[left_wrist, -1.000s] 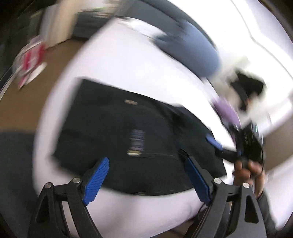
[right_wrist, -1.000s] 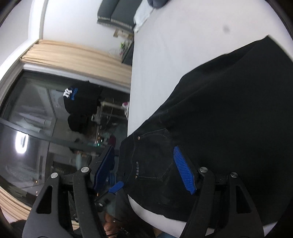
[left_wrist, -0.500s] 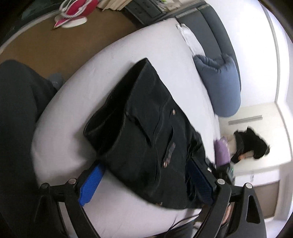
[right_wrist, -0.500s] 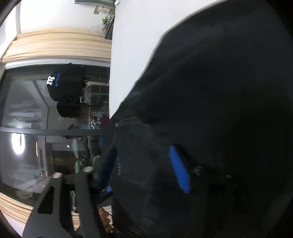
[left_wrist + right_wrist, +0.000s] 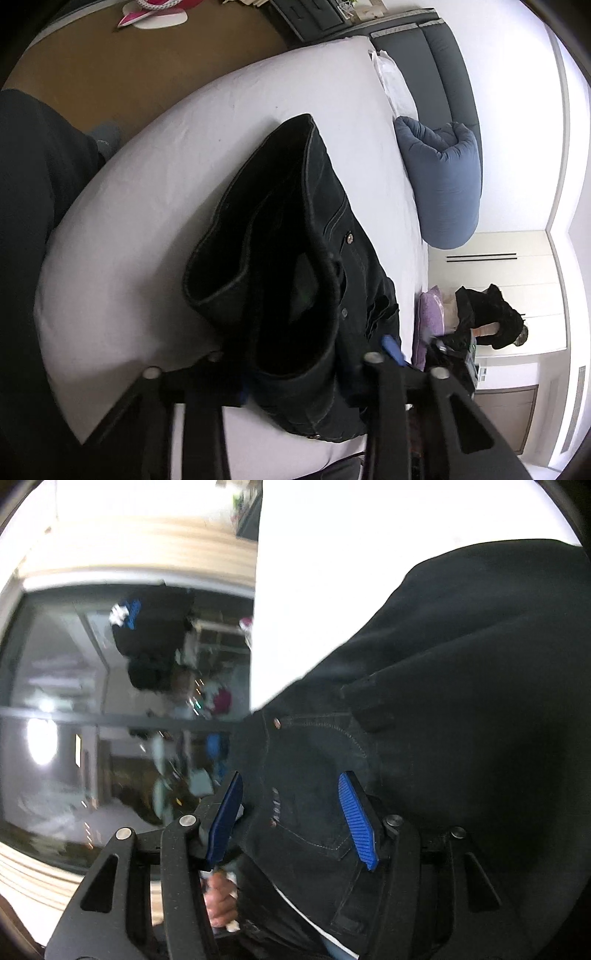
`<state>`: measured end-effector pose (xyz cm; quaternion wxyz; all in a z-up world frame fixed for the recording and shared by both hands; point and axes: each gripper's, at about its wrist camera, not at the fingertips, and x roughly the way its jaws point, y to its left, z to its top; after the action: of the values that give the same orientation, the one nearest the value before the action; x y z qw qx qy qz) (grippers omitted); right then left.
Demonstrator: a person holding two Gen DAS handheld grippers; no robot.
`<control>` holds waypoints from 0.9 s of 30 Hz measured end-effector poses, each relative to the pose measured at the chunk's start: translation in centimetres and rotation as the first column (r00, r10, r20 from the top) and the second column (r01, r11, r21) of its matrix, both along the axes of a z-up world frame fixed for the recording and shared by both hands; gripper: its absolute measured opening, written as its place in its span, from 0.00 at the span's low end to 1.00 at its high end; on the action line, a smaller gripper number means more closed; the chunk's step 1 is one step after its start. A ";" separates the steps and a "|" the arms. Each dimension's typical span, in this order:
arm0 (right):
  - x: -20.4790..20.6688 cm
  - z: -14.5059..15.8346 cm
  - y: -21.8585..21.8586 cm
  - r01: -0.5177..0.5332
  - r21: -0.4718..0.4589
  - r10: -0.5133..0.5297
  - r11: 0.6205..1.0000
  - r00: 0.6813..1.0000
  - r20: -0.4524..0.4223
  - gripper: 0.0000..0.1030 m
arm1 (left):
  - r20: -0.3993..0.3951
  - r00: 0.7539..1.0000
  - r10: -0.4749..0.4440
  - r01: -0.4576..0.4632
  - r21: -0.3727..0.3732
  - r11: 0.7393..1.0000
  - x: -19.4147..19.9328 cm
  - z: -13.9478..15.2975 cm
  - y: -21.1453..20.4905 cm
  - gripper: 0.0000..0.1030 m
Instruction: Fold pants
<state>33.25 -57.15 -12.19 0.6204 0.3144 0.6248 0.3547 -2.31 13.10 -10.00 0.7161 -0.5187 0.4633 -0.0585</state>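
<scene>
Black jeans (image 5: 280, 229) lie folded on the white bed sheet (image 5: 184, 155), hem end far, waist end near. My left gripper (image 5: 291, 354) has its jaws closing around the near bunched fold. The fabric fills the gap and hides both pads. In the right wrist view the jeans (image 5: 461, 672) cover the right half. My right gripper (image 5: 291, 812) straddles the waist and pocket area, and its jaws are opening. Denim lies between the blue pads (image 5: 358, 819), whose ribbed face shows bare. A blue pad of the right gripper (image 5: 391, 347) peeks out beside the left one.
A rolled blue duvet (image 5: 443, 184) lies against the dark headboard (image 5: 436, 62). A purple cushion (image 5: 428, 317) and a black garment (image 5: 487, 317) sit past the bed's right side. A person's dark trouser leg (image 5: 33, 221) stands left. A hand (image 5: 221, 901) shows beneath the right gripper; a dark window (image 5: 110, 720) fills the left.
My left gripper sank toward the jeans, rolled, and its wide jaws closed in on the near fold. The right gripper moved in over the waist area.
</scene>
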 end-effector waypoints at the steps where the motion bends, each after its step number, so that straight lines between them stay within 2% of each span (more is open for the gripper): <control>1: 0.1 -0.3 0.2 -0.019 -0.042 0.018 0.999 1.000 -0.018 0.53 | 0.008 1.000 -0.005 0.005 0.008 1.000 0.0 0.3 0.0 0.25; 2: 0.2 -1.6 0.8 -0.044 -0.082 0.040 0.996 0.998 -0.056 0.53 | 0.020 1.000 -0.012 0.012 0.017 1.000 0.1 0.6 -0.1 0.23; 6: 0.9 -2.6 -0.2 0.003 -0.024 -0.006 1.000 0.994 -0.110 0.52 | 0.082 0.995 -0.058 0.050 0.088 0.995 0.5 2.8 -1.2 0.19; 15: 0.4 -2.9 0.4 0.001 -0.038 -0.005 0.999 0.995 -0.096 0.52 | 0.172 0.974 -0.151 0.110 0.226 0.968 2.1 7.1 -4.5 0.17; 27: 0.3 -3.5 0.6 0.009 -0.033 -0.011 0.999 0.997 -0.072 0.52 | 0.214 0.948 -0.236 0.161 0.319 0.934 3.6 10.1 -8.1 0.16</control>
<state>33.53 -56.52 -15.72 0.6045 0.3199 0.6508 0.3298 1.26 4.97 0.08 0.8288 -0.3436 0.4235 -0.1253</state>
